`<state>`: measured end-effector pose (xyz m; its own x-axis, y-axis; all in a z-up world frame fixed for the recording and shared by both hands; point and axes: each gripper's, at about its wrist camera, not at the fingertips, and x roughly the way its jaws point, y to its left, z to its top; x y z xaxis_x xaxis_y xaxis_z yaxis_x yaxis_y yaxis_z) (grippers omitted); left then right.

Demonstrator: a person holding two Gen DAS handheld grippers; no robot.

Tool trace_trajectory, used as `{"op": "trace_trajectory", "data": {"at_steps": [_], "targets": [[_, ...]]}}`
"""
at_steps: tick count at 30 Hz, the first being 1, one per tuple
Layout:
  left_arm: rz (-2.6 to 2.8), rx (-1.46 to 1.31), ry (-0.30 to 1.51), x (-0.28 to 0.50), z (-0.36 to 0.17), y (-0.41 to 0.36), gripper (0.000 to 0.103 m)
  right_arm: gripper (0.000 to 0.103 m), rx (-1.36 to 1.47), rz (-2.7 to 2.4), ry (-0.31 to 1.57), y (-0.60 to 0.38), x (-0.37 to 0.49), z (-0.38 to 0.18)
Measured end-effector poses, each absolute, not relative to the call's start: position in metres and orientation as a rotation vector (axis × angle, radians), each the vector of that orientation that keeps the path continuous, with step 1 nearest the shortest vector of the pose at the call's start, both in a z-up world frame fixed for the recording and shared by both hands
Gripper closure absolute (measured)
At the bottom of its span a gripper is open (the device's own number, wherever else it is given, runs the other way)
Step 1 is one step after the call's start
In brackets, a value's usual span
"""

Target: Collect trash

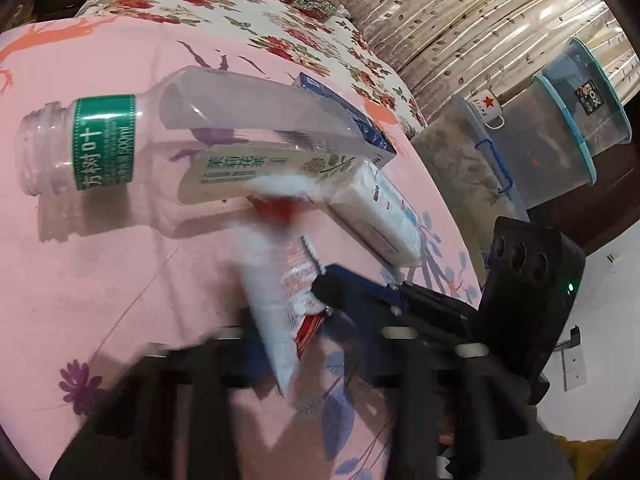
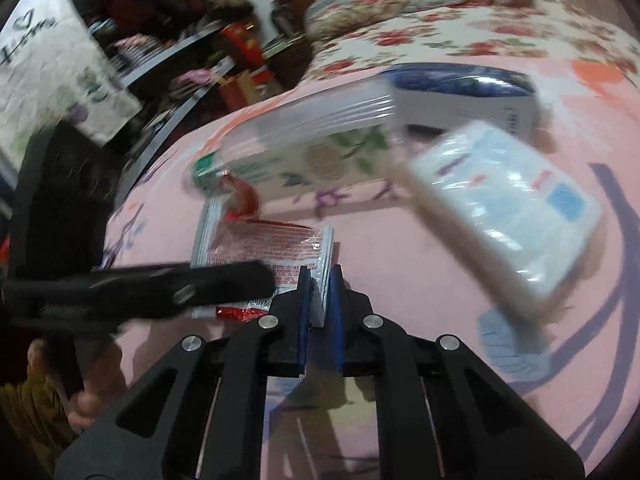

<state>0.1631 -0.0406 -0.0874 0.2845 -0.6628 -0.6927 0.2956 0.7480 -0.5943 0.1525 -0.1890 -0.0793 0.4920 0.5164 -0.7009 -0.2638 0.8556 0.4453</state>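
A red and white snack wrapper [image 2: 264,248] lies on the pink bedsheet [image 2: 400,280]. My right gripper [image 2: 320,292] is shut on its near edge, the blue pads pinching the foil. My left gripper [image 2: 264,280] reaches in from the left across the wrapper. In the left wrist view the wrapper [image 1: 296,276] runs blurred between the left gripper's [image 1: 288,340] narrow jaws, and the right gripper [image 1: 320,284] bites it from the right. Behind it lie an uncapped clear bottle [image 1: 120,144] with a green label, a tissue pack [image 1: 376,216] and a blue and white box [image 1: 348,116].
Clear storage tubs [image 1: 560,140] and a mug with a red star [image 1: 490,106] stand beside the bed by a curtain. A floral quilt [image 1: 240,12] covers the far end. Cluttered shelves [image 2: 180,60] and a white bag [image 2: 52,72] are at the left. A hand [image 2: 84,392] holds the left tool.
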Motion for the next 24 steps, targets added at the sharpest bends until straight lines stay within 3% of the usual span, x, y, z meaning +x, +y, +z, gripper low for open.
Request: {"op": "trace_trajectory", "data": {"at_steps": [2,8,10,11,12,24], "targets": [[-0.642,-0.398,1.097,0.160,-0.087,-0.034,0.098,0.091,0.304,0.510,0.942,-0.189,0.151,-0.079],[-0.620,-0.440,1.093,0.142,-0.087,-0.006,0.099,0.086,0.333,0.560,0.940,-0.187,0.145,-0.079],[-0.607,-0.455,1.100,0.135,-0.090,0.002,0.099,0.067,0.329,0.563,0.940,-0.185,0.142,-0.078],[-0.601,-0.461,1.101,0.133,-0.091,0.007,0.099,0.046,0.336,0.565,0.928,-0.185,0.140,-0.076],[-0.591,-0.464,1.099,0.131,-0.091,0.011,0.099,0.033,0.354,0.569,0.900,-0.188,0.136,-0.073],[-0.594,-0.454,1.066,0.109,-0.100,0.044,0.099,0.031,0.445,0.493,0.877,-0.203,0.135,-0.072]]}}
